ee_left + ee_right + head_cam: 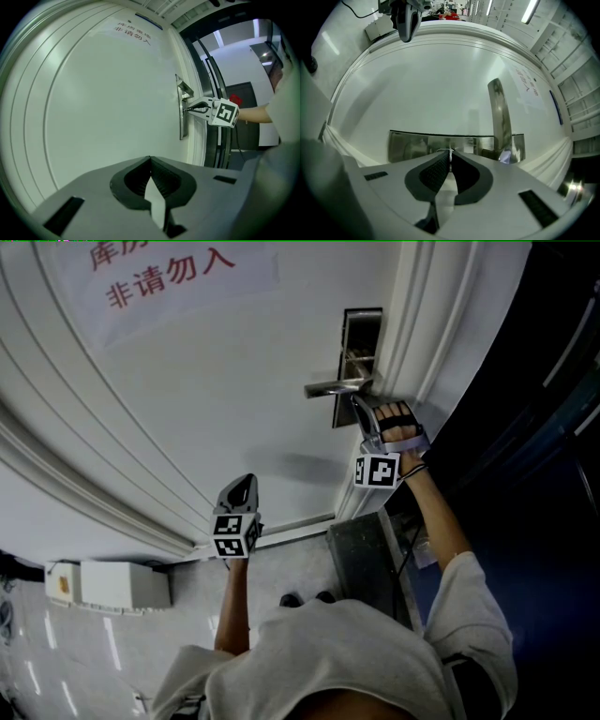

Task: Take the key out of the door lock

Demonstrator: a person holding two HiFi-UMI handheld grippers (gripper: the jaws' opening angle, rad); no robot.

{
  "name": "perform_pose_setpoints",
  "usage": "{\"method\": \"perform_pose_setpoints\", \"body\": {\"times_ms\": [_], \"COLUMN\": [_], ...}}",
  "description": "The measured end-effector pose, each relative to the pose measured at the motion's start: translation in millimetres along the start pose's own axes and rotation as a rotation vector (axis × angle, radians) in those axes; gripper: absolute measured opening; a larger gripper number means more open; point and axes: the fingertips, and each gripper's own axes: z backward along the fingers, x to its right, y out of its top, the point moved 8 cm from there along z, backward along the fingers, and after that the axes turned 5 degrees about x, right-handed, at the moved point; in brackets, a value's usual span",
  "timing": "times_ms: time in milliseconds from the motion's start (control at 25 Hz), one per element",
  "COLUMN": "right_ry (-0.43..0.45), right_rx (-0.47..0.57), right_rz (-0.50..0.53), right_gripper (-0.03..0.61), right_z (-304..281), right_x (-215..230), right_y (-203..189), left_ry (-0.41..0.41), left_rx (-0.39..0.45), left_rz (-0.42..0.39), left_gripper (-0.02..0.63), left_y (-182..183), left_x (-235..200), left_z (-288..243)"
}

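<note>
Key point(449, 150) between right claw point(450, 154) tips, against lock plate point(408, 145)

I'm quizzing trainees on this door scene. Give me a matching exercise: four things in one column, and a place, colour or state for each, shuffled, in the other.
1. left gripper
2. right gripper
3. door lettering
4. lock plate

A. red
B. shiny metal
C. closed on the key
D. away from the door, shut, empty

Pairs: 1-D, 2-C, 3-A, 4-B
</note>
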Motion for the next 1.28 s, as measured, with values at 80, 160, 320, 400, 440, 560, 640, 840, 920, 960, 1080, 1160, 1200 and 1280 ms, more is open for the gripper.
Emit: {"method": "perform_pose_setpoints", "body": {"times_ms": [80, 160, 320, 400, 440, 560, 640, 840, 920, 960, 1080, 1160, 1200, 1280], "right_ry": [-0.002, -0.004, 0.002, 0.003, 0.002, 0.001, 0.003, 0.007, 0.011, 0.013, 0.014, 0.011, 0.009, 0.005], "right_rx": [-0.001, 0.000, -0.003, -0.005, -0.006, -0.015, -0.018, -0.026, -0.030, -0.032, -0.027, -0.023, -0.023, -0.024], "right_rz": [0.004, 0.001, -0.007, -0.009, -0.010, -0.015, -0.021, -0.025, -0.028, -0.031, -0.049, -0.061, -0.064, -0.068], "right_gripper": [0.035, 0.034, 0.032, 0.032, 0.032, 0.032, 0.032, 0.031, 0.031, 0.031, 0.031, 0.031, 0.031, 0.031], "right_z": [0, 0, 0, -1, -1, 0, 0, 1, 1, 1, 7, 10, 12, 16], "right_x": [-1, -1, 0, 0, 0, 0, 0, 1, 1, 1, 2, 3, 3, 2], "right_y": [0, 0, 1, 1, 1, 1, 1, 2, 2, 2, 2, 2, 3, 3], "left_ry": [-0.002, -0.003, -0.006, -0.004, -0.003, -0.001, 0.002, -0.003, -0.006, -0.009, -0.013, -0.012, -0.013, -0.020], "left_rx": [0.001, 0.001, -0.007, -0.008, -0.008, -0.003, 0.000, -0.001, 0.002, 0.003, -0.003, -0.004, -0.002, 0.001], "left_rz": [-0.001, -0.001, 0.001, 0.001, 0.000, -0.002, -0.002, -0.003, -0.002, -0.001, -0.004, -0.005, -0.006, -0.008], "left_gripper": [0.018, 0.018, 0.018, 0.018, 0.018, 0.018, 0.018, 0.018, 0.018, 0.018, 0.018, 0.018, 0.018, 0.018], "left_y": [0, 1, -1, -1, -1, 0, 0, -1, -1, 0, -1, -1, 0, 0], "left_x": [1, 1, 3, 3, 3, 4, 4, 7, 9, 11, 12, 10, 11, 14], "left_z": [-1, -1, -1, 0, 0, 2, 3, 5, 5, 5, 6, 6, 6, 5]}}
